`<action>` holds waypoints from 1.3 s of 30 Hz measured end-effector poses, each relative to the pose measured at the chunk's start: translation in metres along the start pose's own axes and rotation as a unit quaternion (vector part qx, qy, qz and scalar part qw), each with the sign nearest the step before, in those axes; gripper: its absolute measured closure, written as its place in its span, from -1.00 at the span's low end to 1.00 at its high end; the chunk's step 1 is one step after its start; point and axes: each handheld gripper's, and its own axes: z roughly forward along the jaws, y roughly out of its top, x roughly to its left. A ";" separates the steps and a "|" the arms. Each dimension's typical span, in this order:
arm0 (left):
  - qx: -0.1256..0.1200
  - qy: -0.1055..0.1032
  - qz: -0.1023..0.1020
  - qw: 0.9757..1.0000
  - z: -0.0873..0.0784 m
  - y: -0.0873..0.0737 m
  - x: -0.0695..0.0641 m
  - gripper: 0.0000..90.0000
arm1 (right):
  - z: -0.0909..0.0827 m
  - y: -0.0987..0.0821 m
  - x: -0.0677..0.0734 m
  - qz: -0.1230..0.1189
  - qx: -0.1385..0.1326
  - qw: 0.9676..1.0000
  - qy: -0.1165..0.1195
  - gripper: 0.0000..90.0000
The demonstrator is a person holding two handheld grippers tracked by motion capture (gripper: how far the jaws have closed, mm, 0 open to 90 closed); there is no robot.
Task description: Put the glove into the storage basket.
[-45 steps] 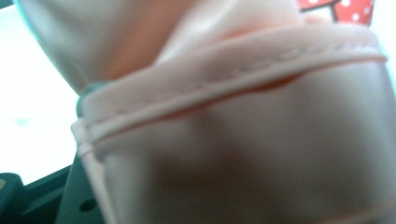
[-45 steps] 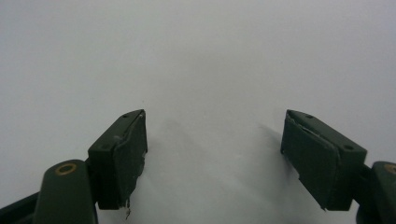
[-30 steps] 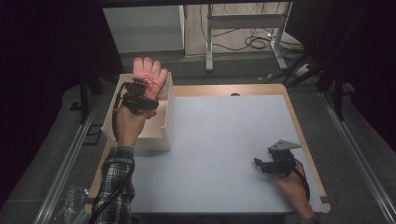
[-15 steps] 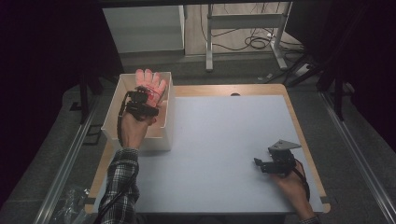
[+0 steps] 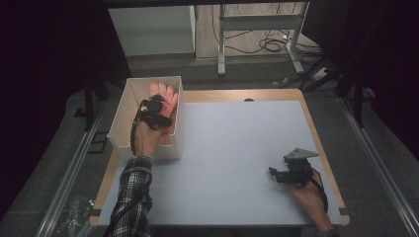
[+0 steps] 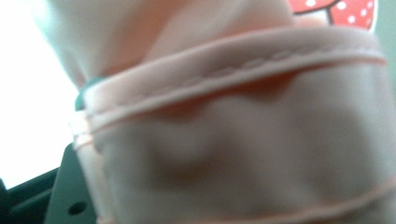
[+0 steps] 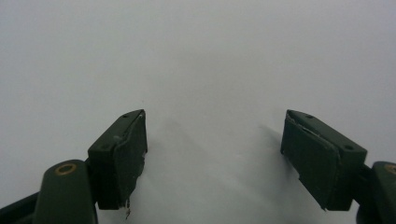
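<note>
A pink glove-shaped cloth (image 5: 165, 94) hangs inside the white open box (image 5: 121, 113) at the table's left. My left gripper (image 5: 157, 107) is in the box and shut on the cloth. In the left gripper view the pink fabric (image 6: 233, 140) with a stitched hem sits right against the camera. A red patch with white dots (image 6: 345, 11) shows at the top right, and one dark jaw peeks out at the lower left. My right gripper (image 5: 277, 174) rests low over the white tabletop (image 5: 237, 148) at the front right. It is open (image 7: 215, 126), with nothing between its pads.
The box stands at the table's left edge, its near wall (image 5: 148, 148) toward the person. A wooden rim (image 5: 321, 133) frames the white surface. Beyond the table are a white cabinet (image 5: 153, 29), a metal stand (image 5: 257, 24) and floor cables (image 5: 272, 44).
My left gripper has come down and nearer with the pink cloth, from above the box's far rim to inside the box. The right gripper has stayed put.
</note>
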 end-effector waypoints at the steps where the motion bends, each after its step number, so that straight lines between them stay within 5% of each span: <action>1: 0.011 -0.001 0.000 1.000 0.004 0.001 0.000 -0.28 | 0.000 0.000 0.000 0.000 0.000 1.000 0.000 -0.49; 8: 0.042 -0.006 -0.006 0.999 0.016 0.004 0.001 -0.33 | 0.000 0.000 0.000 0.000 0.000 1.000 0.000 -0.49; 17: 0.066 -0.011 -0.014 0.998 0.021 0.004 0.001 -0.64 | 0.000 0.000 0.000 0.000 0.000 1.000 0.000 -0.49; 24: 0.049 -0.010 -0.016 0.999 0.013 0.006 0.003 -0.92 | 0.000 0.000 0.000 0.001 0.000 1.000 0.000 -0.49; 39: -0.013 -0.018 -0.004 1.000 -0.019 0.001 0.008 -0.94 | 0.000 0.000 0.000 0.000 0.000 1.000 0.000 -0.49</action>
